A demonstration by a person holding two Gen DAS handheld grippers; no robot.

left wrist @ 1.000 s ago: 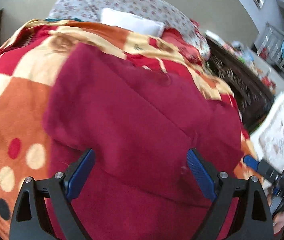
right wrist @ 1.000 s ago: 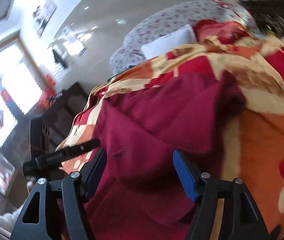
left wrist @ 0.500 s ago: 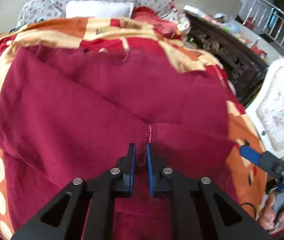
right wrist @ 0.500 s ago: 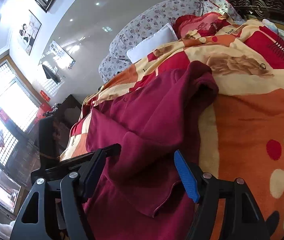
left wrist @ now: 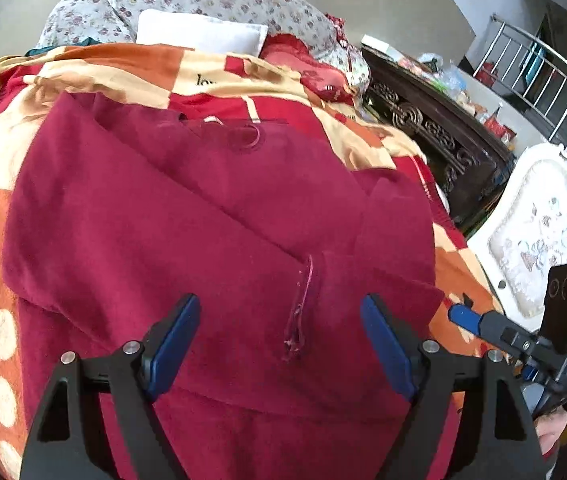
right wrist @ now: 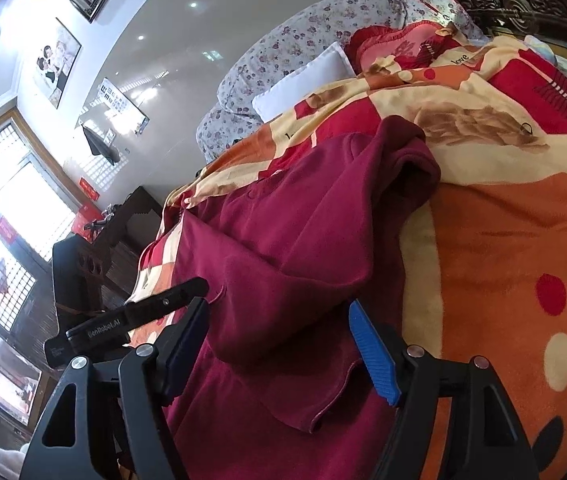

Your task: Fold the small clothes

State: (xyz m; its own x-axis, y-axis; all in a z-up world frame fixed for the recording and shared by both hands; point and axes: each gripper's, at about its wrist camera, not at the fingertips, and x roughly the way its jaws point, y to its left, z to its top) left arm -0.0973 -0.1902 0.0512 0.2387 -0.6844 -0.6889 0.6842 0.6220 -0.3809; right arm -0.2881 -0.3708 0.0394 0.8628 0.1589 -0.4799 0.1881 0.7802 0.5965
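A dark red fleece garment lies spread on the bed, over a patterned orange, cream and red blanket. Both sleeves look folded in across the body, their cuffs meeting near a frayed seam at the front.

The left claw hangs wide apart just above that seam, holding nothing. The right claw is also spread wide and empty, poised over the folded sleeve edge and the loose hem near the bed's side.

The cloth looks soft, thick and limp, light enough to lift with one pinch, but it will likely sag and drag on the fuzzy blanket. It isn't slippery or fragile. I would pinch the bottom hem at its two corners, catching all layers, so the sleeves stay tucked as it turns up toward the collar.

No container is in sight; a white pillow rests at the head of the bed.
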